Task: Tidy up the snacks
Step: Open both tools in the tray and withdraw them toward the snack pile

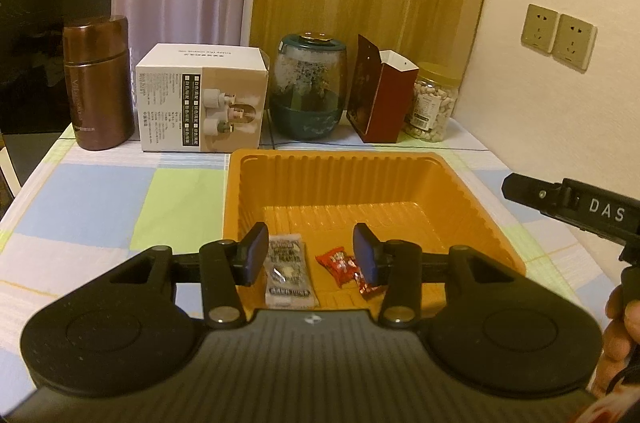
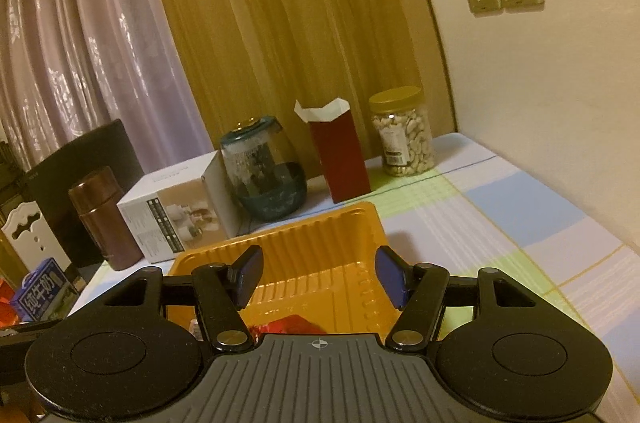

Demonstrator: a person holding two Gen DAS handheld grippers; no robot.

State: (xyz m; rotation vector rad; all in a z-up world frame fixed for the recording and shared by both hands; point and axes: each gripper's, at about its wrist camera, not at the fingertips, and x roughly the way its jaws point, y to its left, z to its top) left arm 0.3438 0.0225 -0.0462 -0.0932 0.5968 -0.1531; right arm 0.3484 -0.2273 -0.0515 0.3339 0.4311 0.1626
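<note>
An orange plastic tray (image 1: 472, 199) sits on the checked tablecloth. Inside it, near the front, lie a grey snack packet (image 1: 288, 273) and two red wrapped candies (image 1: 340, 263). My left gripper (image 1: 312, 255) is open and empty, held over the tray's front part, its fingers on either side of the snacks. My right gripper (image 2: 318, 277) is open and empty above the same tray (image 2: 332, 223); a red candy (image 2: 292, 325) shows just under its body. The right gripper also shows at the right edge of the left wrist view (image 1: 568, 203).
Along the back of the table stand a brown flask (image 1: 98, 83), a white box (image 1: 200, 99), a glass jar with teal base (image 1: 308, 87), a dark red carton (image 1: 380, 95) and a jar of nuts (image 1: 434, 103). A blue milk carton (image 2: 40, 287) is at far left. The wall is on the right.
</note>
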